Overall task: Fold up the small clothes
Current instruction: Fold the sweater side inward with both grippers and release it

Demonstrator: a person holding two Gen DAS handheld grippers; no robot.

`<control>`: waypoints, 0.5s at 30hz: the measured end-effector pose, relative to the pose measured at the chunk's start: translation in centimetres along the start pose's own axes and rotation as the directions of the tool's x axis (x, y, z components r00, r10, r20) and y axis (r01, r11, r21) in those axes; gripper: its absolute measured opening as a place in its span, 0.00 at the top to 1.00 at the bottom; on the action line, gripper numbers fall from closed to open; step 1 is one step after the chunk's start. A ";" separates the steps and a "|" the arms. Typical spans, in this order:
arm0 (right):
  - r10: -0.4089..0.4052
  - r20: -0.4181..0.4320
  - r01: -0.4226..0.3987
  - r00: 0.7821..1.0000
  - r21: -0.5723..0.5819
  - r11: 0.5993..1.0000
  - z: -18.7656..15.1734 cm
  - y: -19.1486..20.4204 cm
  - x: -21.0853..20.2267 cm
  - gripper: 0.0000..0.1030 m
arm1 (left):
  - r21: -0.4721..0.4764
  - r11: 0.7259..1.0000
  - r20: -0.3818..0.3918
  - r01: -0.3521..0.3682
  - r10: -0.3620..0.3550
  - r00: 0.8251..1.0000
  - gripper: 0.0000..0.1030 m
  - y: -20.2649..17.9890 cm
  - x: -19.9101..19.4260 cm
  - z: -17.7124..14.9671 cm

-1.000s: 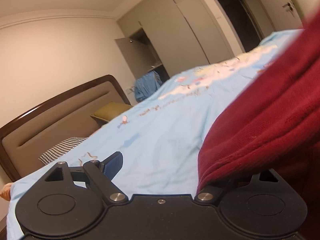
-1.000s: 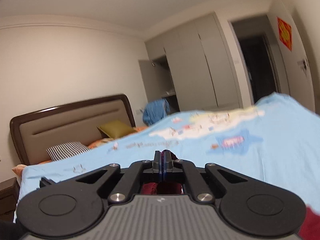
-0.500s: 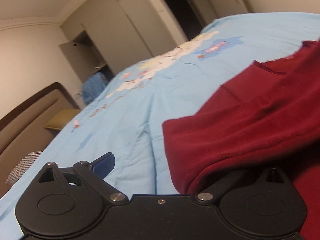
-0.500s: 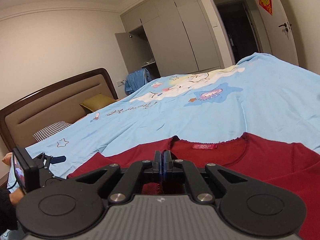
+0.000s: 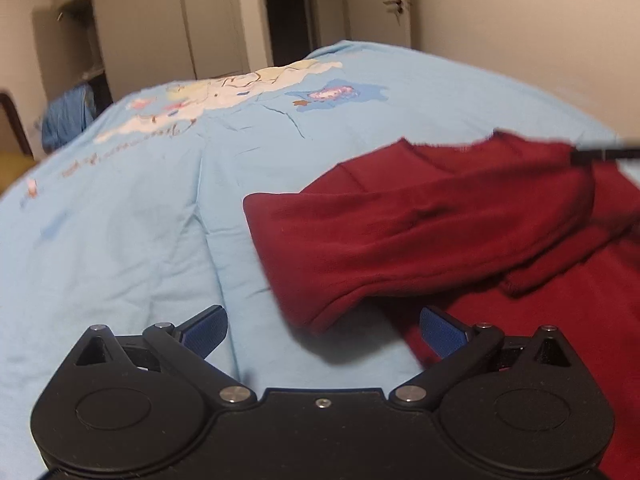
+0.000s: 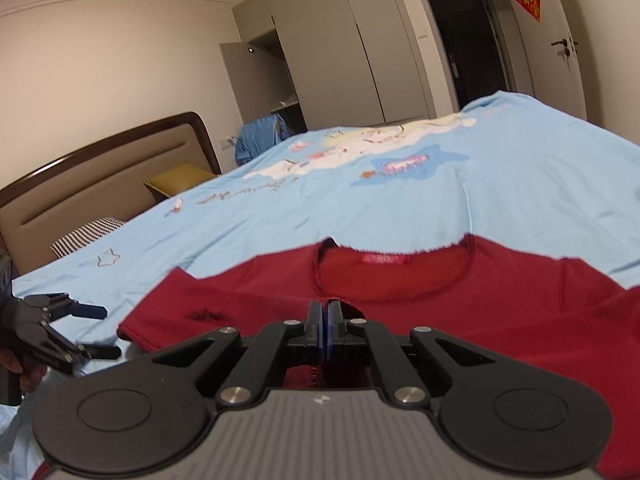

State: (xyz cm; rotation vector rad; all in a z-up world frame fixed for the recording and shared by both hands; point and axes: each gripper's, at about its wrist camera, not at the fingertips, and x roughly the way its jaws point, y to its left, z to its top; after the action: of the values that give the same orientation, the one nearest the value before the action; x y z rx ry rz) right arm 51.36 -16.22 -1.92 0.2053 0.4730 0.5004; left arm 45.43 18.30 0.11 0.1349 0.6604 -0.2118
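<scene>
Folding the little red top, one side already flopped over

I'm looking at the red top (image 6: 500, 304) lying flat on the blue bedspread (image 6: 400, 208), neck label facing up, left sleeve (image 5: 400, 232) doubled across the body. My right gripper (image 6: 324, 328) is pinching a fold of the red fabric tight, while the left gripper (image 5: 324, 326) is hanging wide apart with nothing in it, just beside the folded edge. It's looking like soft, light knit, floppy and a bit clingy, so I'm thinking grab seams or the hem, not mid-panel.
</scene>
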 end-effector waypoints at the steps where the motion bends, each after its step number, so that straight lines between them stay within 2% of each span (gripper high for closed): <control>1: -0.005 -0.009 0.005 1.000 0.006 1.000 -0.3 -0.2 0.1 0.98 | -0.050 0.999 0.013 0.001 0.000 1.000 0.01 0.5 0.1 0.2; 3: -0.010 -0.026 0.011 1.000 0.026 1.000 -0.9 -0.6 0.2 0.96 | -0.160 0.987 0.023 -0.020 0.024 0.999 0.01 1.7 0.9 0.7; 6: -0.005 -0.054 0.009 0.999 0.075 0.997 -1.7 -1.3 0.6 0.89 | -0.337 0.941 0.016 -0.042 0.050 0.999 0.01 3.6 2.9 1.7; 7: 0.003 -0.064 0.003 0.998 0.097 0.995 -2.0 -1.6 0.6 0.86 | -0.381 0.924 0.026 -0.030 0.043 0.999 0.01 4.1 3.5 1.8; 8: 0.012 -0.074 -0.003 0.997 0.118 0.993 -2.3 -1.8 0.8 0.78 | -0.415 0.910 0.033 -0.021 0.038 0.999 0.04 4.4 4.2 1.9; 9: 0.019 -0.081 -0.008 0.997 0.132 0.991 -2.6 -2.0 0.9 0.73 | -0.444 0.896 0.031 -0.016 0.034 0.999 0.08 4.7 4.9 2.0; 10: 0.019 -0.088 -0.007 0.996 0.137 0.990 -2.8 -2.1 0.9 0.73 | -0.476 0.880 0.024 -0.008 0.022 0.999 0.17 5.0 5.5 2.0; 11: 0.020 -0.095 -0.007 0.995 0.136 0.991 -3.0 -2.1 1.0 0.73 | -0.507 0.862 0.023 0.018 -0.008 1.000 0.32 5.2 6.2 2.0; 12: 0.019 -0.101 -0.006 0.995 0.130 0.992 -3.2 -2.1 1.1 0.80 | -0.528 0.848 0.032 0.048 -0.036 0.999 0.44 5.3 6.6 1.9; 13: 0.017 -0.100 -0.006 0.995 0.116 0.993 -3.4 -2.0 1.0 0.86 | -0.536 0.841 0.049 0.068 -0.049 0.998 0.71 5.2 6.8 1.8; 14: 0.015 -0.096 -0.006 0.995 0.096 0.995 -3.5 -1.8 0.8 0.89 | -0.536 0.841 0.066 0.074 -0.046 0.997 0.84 4.9 6.7 1.9; 15: 0.011 -0.086 -0.005 0.996 0.077 0.997 -3.5 -1.5 0.5 0.92 | -0.525 0.848 0.095 0.079 -0.034 0.995 0.86 4.6 6.3 1.9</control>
State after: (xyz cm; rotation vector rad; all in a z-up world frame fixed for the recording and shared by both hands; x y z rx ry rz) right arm 50.70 -16.99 -5.62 0.2607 0.5764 0.5004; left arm 52.44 21.41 -2.06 -0.4257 0.6199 -0.0845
